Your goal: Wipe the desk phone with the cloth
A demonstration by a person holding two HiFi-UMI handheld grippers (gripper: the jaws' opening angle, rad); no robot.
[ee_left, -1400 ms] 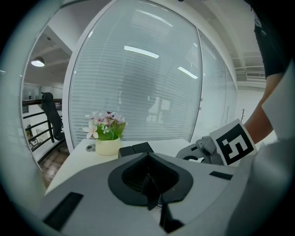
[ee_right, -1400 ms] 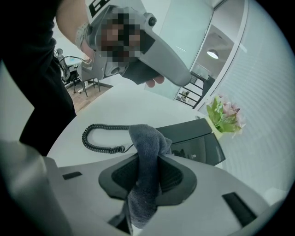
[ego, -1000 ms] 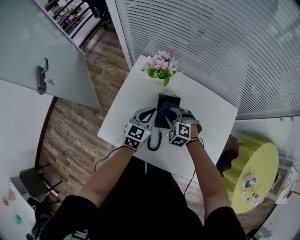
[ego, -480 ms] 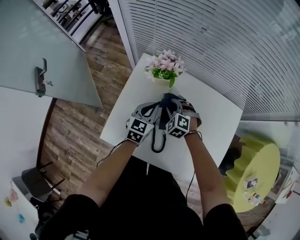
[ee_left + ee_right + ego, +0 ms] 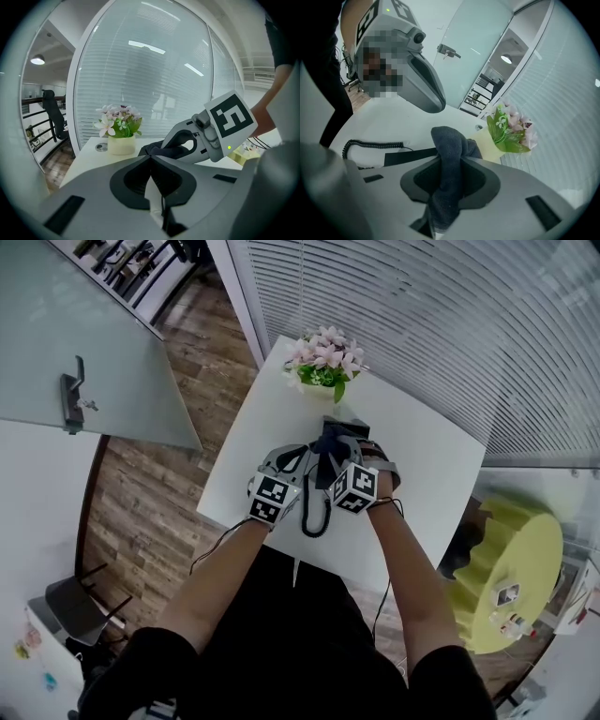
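Note:
The black desk phone (image 5: 350,430) sits mid-table, mostly covered; in the right gripper view a flat black part (image 5: 408,156) of it shows. My right gripper (image 5: 453,154) is shut on the dark blue cloth (image 5: 449,139), which bunches up between its jaws and lies on the phone (image 5: 326,448). My left gripper (image 5: 151,157) stands close on the left with its tips together; a thin black cord shows in the slit below them. In the head view both grippers, left (image 5: 292,465) and right (image 5: 354,461), sit side by side over the phone.
A pot of pink flowers (image 5: 323,367) stands at the table's far edge, just beyond the phone. The coiled handset cord (image 5: 314,517) loops toward the near edge of the white table (image 5: 427,470). A glass wall with blinds is behind, and a yellow round table (image 5: 516,568) is at right.
Both grippers have shifted a little toward the flower pot, and the cloth now covers more of the phone's far part.

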